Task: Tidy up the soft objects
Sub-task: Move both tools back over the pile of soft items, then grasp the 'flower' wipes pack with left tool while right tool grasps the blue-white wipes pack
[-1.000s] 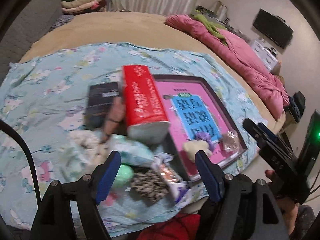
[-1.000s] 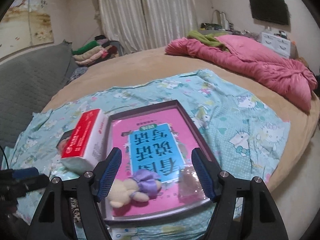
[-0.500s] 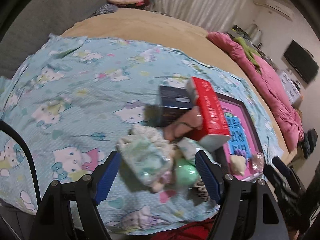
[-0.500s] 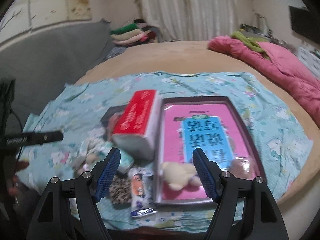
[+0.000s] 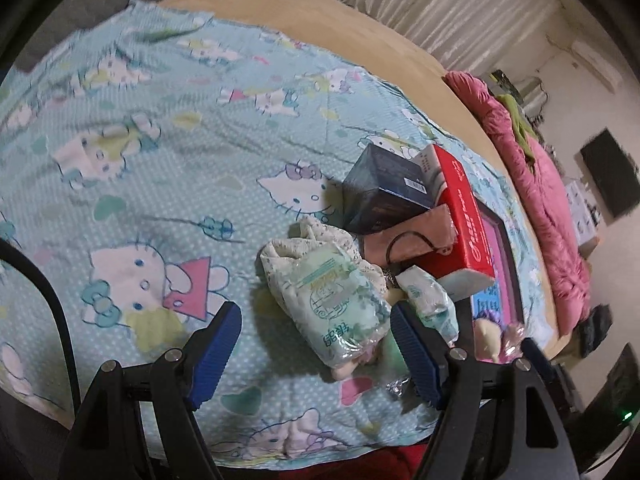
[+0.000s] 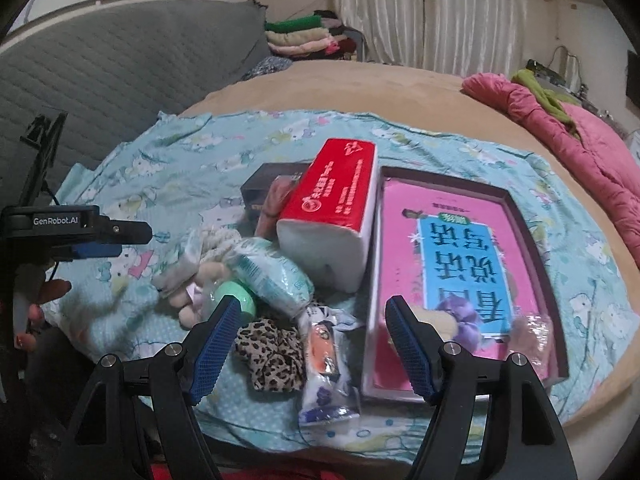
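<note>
Surface: a bed (image 6: 360,84) is covered near its front edge by a cat-print sheet (image 5: 168,168).
Left gripper (image 5: 316,350): jaws are held wide, nothing gripped; a pale green tissue pack (image 5: 340,304) is seen on the sheet between the fingers, untouched.
Right gripper (image 6: 312,342): jaws are held wide and empty, above a leopard-print scrunchie (image 6: 270,354) and a small wrapped packet (image 6: 326,368) at the sheet's front edge.
Soft pile: the tissue pack, a green ball (image 6: 236,296) and a small plush are heaped mid-sheet.
Boxes: a red tissue box (image 6: 334,210) is leaned beside a dark box (image 5: 384,188).
Tray: a pink-lined tray (image 6: 528,240) is set toward the sheet's right edge, with a plush toy (image 6: 456,318) inside.
</note>
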`<state>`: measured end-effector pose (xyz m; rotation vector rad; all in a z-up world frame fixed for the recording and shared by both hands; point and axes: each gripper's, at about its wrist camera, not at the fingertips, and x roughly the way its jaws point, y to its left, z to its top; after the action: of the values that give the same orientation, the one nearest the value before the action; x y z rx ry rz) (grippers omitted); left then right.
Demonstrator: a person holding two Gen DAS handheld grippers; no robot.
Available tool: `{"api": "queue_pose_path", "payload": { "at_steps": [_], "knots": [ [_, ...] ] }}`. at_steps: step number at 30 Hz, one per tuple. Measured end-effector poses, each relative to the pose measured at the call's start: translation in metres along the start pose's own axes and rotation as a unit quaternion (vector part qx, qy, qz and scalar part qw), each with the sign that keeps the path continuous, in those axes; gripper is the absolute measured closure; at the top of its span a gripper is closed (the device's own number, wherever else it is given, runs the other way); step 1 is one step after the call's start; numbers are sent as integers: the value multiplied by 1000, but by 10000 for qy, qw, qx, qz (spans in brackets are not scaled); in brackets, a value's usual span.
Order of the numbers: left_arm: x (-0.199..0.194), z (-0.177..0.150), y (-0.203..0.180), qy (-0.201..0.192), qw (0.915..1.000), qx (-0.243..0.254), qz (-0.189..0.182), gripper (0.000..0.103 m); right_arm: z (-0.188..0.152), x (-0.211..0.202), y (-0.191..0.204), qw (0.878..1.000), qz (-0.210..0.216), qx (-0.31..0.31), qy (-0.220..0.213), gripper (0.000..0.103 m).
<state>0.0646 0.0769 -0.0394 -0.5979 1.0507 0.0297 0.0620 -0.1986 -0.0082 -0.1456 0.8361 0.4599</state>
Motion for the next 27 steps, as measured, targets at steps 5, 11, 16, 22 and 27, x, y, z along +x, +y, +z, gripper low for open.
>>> {"api": "queue_pose_path", "payload": {
  "at_steps": [5,11,16,22,27],
  "knots": [
    [16,4,4,207,9991,-324,-155,27,2,27,7,9991,-156,-332,201,27],
    [28,7,0,352,9986,-395,-81,27,-2,52,20,9954,-341,-824,353,27],
    [35,9,-2,450,9976,-521,-78,27,-1,73,32,9902,-497,-1257,353,27],
    [43,12,-5,530,9969,-566,99,27,-2,87,47,9841,-539,-1679,218,46],
    [55,11,-4,696,9949,-721,114,27,-6,93,55,9816,-402,-1856,180,73]
  ]
}}
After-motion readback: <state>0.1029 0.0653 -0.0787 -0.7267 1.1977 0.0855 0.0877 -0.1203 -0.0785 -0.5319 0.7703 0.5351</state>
